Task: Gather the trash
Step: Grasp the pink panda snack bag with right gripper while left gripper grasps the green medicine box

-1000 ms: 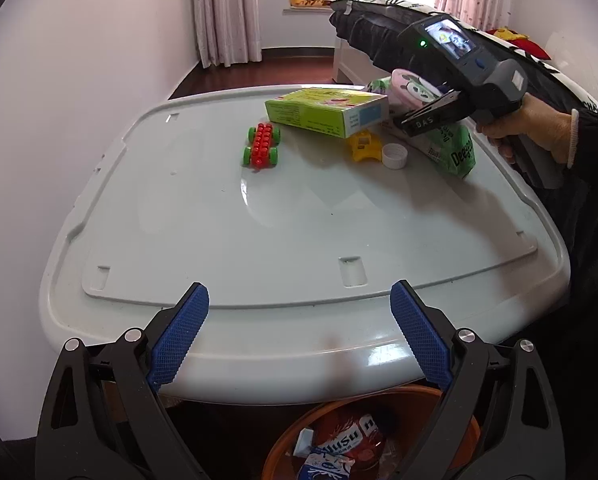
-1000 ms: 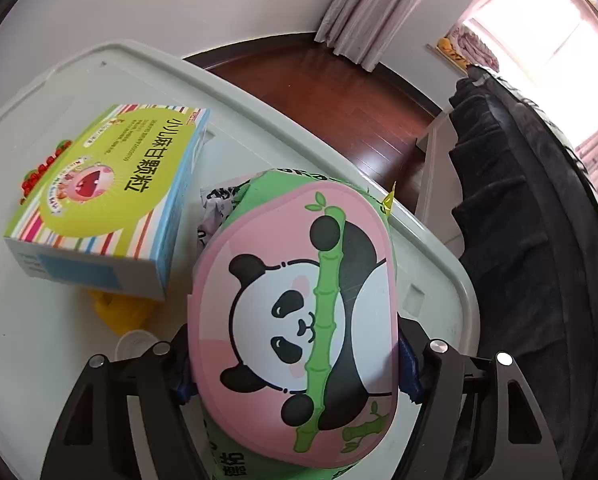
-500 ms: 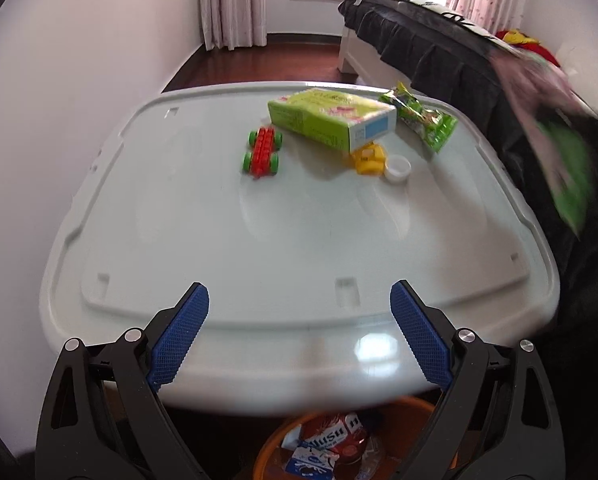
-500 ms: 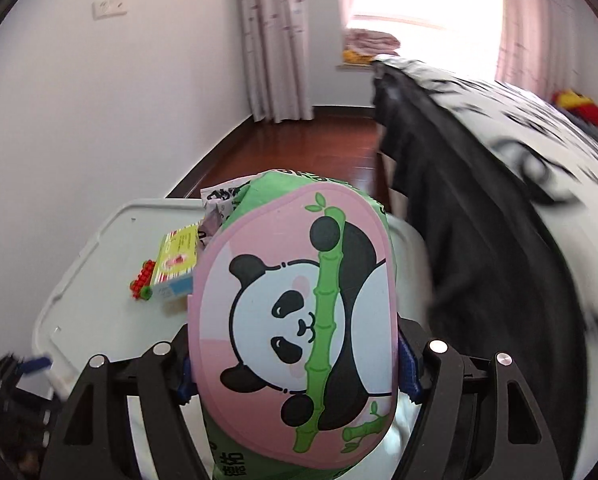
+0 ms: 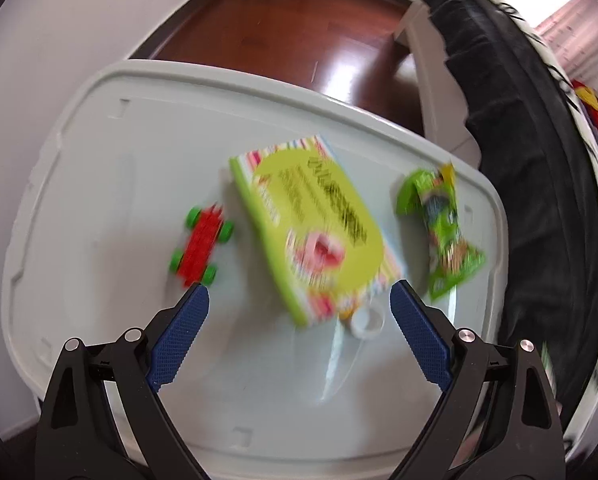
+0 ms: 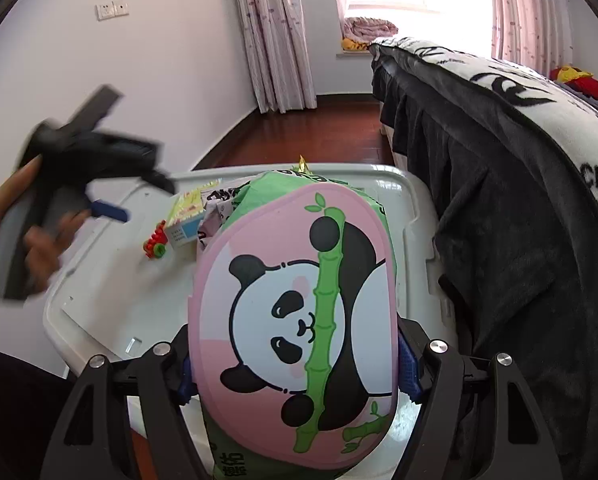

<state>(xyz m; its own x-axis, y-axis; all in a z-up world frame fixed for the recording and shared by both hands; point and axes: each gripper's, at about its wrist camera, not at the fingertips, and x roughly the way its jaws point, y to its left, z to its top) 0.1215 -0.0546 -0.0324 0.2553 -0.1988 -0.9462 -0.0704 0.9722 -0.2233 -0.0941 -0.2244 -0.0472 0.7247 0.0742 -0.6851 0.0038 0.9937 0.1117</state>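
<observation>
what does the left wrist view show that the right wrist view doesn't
Only the left wrist view: the open, empty left claw, a green snack wrapper and a white cap. Only the right wrist view: the right claw shut on the panda pack, and the window. Both: the grey lid, the green box and the red toy car.

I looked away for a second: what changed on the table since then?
The right gripper lifted the panda pack off the white lid; the left gripper, open, swung in over the green box. Box, toy car and green wrapper stayed put.
</observation>
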